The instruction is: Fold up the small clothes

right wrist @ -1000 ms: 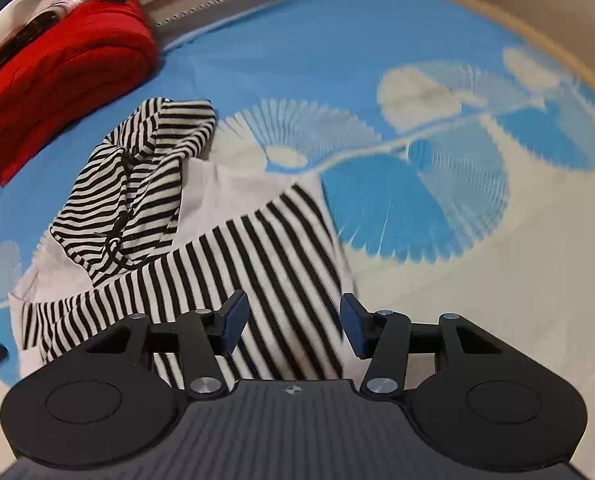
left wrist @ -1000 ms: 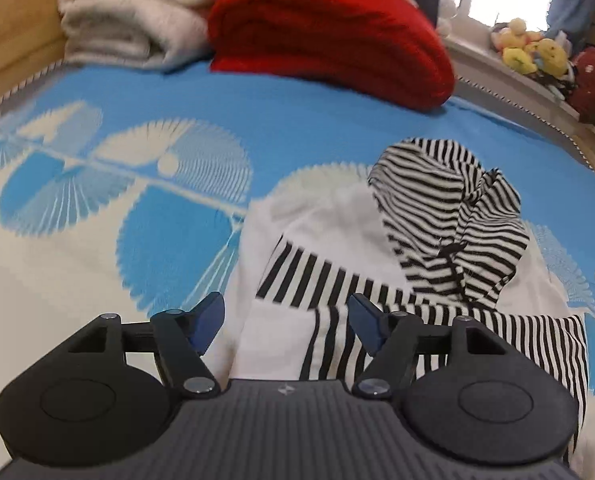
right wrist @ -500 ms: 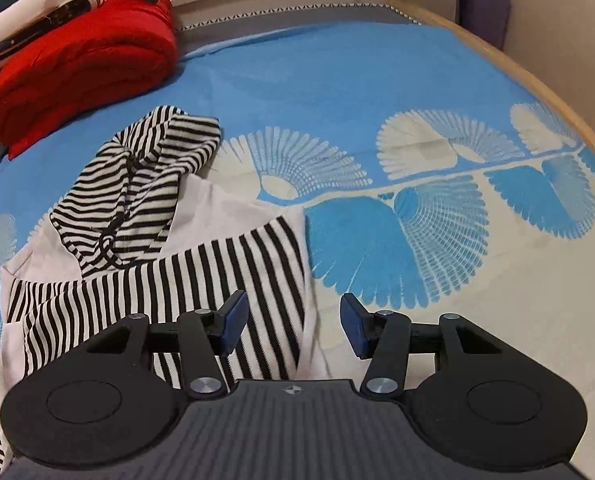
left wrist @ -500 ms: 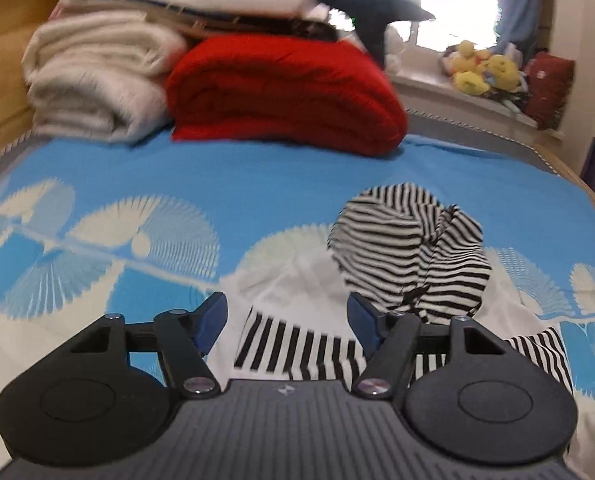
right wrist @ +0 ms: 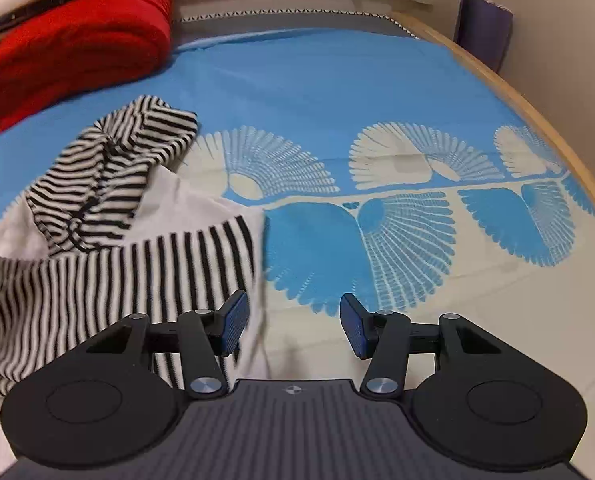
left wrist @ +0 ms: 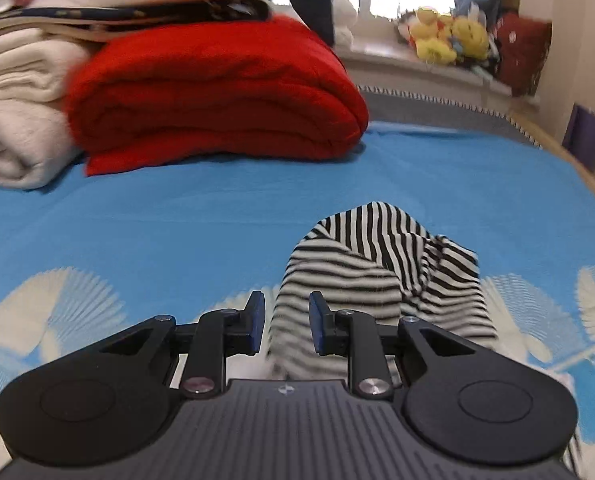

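A small white garment with black stripes (right wrist: pixel 97 264) lies crumpled on the blue and cream bedsheet (right wrist: pixel 337 80), its striped hood (right wrist: pixel 117 160) bunched at the far end. My left gripper (left wrist: pixel 284 322) sits low at the near edge of the hood (left wrist: pixel 377 256). Its jaws are closing, with blurred striped cloth showing in the narrow gap, and the pads do not visibly press on it. My right gripper (right wrist: pixel 293 326) stands open over the garment's right edge. Its left finger is above the striped hem, and the gap is mostly over bare sheet.
A folded red blanket (left wrist: pixel 217 96) and cream blankets (left wrist: pixel 13 120) are stacked at the far left of the bed. Plush toys (left wrist: pixel 449 40) line the sill behind. The wooden bed edge (right wrist: pixel 537 112) curves along the right, with a purple object (right wrist: pixel 483 28) beyond it.
My left gripper has travelled forward from the striped body up to the hood, and its jaws have narrowed sharply. The right gripper has shifted slightly toward the garment's right edge, its jaws unchanged.
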A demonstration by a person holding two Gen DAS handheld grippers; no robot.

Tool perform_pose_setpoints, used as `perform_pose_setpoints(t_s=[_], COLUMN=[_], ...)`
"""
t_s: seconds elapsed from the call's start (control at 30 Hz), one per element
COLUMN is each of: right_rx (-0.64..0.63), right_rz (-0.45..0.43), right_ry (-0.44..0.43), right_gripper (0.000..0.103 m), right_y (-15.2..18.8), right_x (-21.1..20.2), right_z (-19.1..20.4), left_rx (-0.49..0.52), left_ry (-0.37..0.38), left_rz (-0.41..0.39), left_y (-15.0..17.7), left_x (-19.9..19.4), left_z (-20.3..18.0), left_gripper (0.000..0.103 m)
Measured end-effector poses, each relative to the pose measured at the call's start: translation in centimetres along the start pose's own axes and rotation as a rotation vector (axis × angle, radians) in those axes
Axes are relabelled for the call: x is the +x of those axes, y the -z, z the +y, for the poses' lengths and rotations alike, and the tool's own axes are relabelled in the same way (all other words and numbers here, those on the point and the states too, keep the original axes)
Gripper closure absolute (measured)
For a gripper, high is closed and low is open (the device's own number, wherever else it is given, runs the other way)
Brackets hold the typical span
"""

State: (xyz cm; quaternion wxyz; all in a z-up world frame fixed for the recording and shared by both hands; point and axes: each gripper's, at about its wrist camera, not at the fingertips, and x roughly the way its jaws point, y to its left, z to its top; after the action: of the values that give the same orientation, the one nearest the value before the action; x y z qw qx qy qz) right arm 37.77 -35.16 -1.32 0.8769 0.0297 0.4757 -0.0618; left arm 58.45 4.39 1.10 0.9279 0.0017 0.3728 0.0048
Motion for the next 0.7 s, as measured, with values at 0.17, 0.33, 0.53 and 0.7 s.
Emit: perform_pose_setpoints(t_s=[0.17, 0.33, 0.53, 0.7], right_rx=[-0.005, -0.02, -0.007, -0.015], right_rz=[0.027, 0.045, 0.077, 0.07], right_ry=[0.018, 0.024, 0.04, 0.051], right_gripper=[0.05, 0.05, 0.05, 0.05], right_y=[0.3, 0.6, 1.0, 0.7], right_x=[1.1, 2.0, 3.4, 3.6], right_z=[-0.4, -0.4, -0.5, -0.2], left_rx=[0.027, -0.009, -0.021, -0.013], left_ry=[0.057, 0.071, 0.002, 0.001], left_rz=[0.022, 0.031, 0.108, 0.152], left_y=[-3.2, -5.6, -6.5, -6.2], left_x=[8.9, 16.0, 22.7, 24.9], left_z=[-2.0, -3.1, -3.3, -3.0], left_gripper=[0.077, 0.072, 0.057, 0.078])
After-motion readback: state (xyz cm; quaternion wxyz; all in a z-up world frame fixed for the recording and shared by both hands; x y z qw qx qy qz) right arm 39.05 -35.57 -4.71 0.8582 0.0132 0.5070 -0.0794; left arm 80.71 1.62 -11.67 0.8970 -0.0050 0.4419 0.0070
